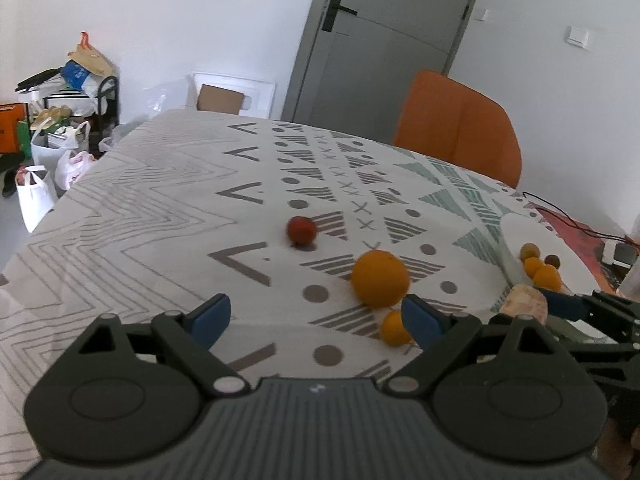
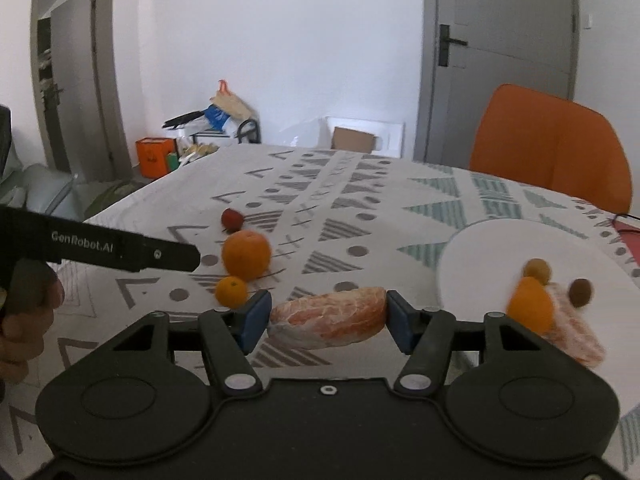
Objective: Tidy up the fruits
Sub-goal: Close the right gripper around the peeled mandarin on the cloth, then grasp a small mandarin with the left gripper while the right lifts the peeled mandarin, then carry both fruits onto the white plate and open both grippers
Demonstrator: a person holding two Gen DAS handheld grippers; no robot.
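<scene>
My right gripper (image 2: 327, 316) is shut on a peeled pomelo wedge (image 2: 328, 317) and holds it above the patterned tablecloth, left of the white plate (image 2: 500, 240). The plate holds an orange fruit (image 2: 530, 307), another pomelo piece (image 2: 576, 336), a small yellow fruit (image 2: 538, 269) and a brown one (image 2: 581, 291). My left gripper (image 1: 316, 320) is open and empty, just before a large orange (image 1: 380, 283) and a small tangerine (image 1: 394, 327). A red fruit (image 1: 301, 230) lies farther back. The same fruits show in the right wrist view: orange (image 2: 246, 255), tangerine (image 2: 231, 291), red fruit (image 2: 232, 218).
An orange chair (image 2: 552, 148) stands at the table's far right side. Bags and a loaded rack (image 1: 64, 120) crowd the floor at the far left. A grey door (image 1: 380, 48) is behind the table. Cables (image 1: 572, 220) lie by the table's right edge.
</scene>
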